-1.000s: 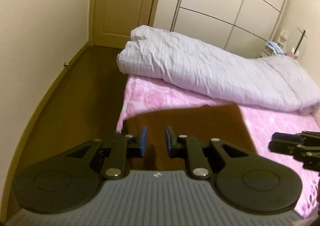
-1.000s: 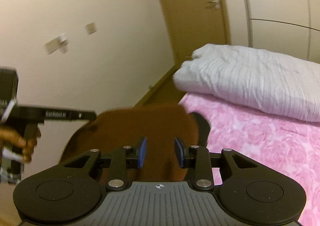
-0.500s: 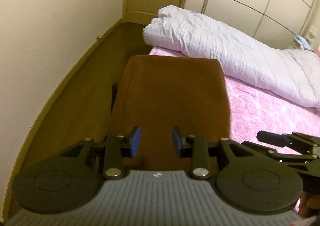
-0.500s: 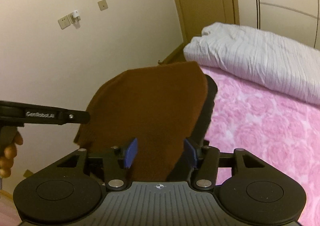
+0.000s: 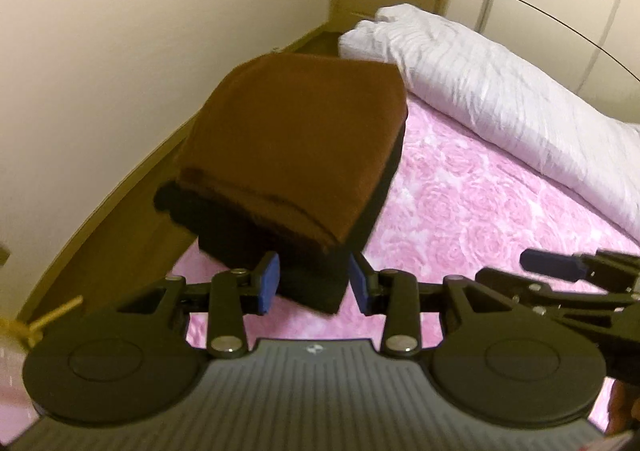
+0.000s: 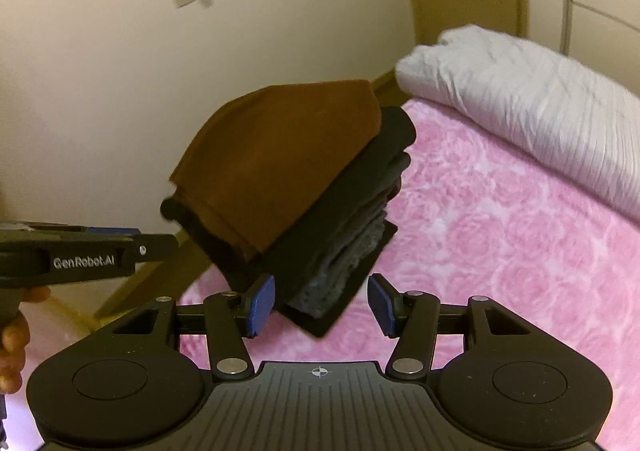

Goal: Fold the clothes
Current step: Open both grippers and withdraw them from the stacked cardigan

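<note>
The left claw [image 5: 314, 283] is opening, clear of the folded brown cloth [image 5: 296, 147] ahead (topping dark folded clothes [image 6: 344, 235]); the right claw [image 6: 320, 305] is standing apart, empty, because stacking looks finished.

Warm, dim light — blurred, fisheye-warped edges.

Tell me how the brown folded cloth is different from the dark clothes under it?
The brown folded cloth lies on top of the pile; the dark clothes sit beneath it, on the pink bedspread. The brown folded cloth shows one smooth face, while the dark clothes show several stacked layers at their edge, black and grey. The dark clothes stick out past the brown folded cloth toward the camera. Both are folded and lie free of either gripper.
</note>
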The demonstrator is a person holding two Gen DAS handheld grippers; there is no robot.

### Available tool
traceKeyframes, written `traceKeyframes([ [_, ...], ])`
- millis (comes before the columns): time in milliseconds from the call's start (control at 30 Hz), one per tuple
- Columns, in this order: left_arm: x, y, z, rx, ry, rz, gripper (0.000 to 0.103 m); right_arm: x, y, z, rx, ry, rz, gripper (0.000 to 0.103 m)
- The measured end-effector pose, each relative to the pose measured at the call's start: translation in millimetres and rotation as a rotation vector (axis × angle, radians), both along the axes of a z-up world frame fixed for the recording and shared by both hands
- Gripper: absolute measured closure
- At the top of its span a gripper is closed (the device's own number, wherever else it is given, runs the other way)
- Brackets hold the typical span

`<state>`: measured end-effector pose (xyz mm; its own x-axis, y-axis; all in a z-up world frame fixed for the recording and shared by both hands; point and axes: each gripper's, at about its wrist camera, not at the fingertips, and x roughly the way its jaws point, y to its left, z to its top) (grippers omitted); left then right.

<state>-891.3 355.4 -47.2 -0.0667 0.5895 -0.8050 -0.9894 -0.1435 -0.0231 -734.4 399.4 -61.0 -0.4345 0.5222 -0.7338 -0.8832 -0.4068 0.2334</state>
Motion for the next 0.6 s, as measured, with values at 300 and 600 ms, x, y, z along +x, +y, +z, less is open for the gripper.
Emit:
traceKeyframes([
  [300,42.9,-60.9,-9.7,-0.025,-0.011,0.135,0.069,38.3,-37.2,-0.4,0.021,-0.04,0.159,0.049],
  [600,66.1,-78.2,-17.2,-0.001,0.033,0.219,0.069,47.7,-43.5,-12.2,0.022,-0.082,0.255,0.049],
])
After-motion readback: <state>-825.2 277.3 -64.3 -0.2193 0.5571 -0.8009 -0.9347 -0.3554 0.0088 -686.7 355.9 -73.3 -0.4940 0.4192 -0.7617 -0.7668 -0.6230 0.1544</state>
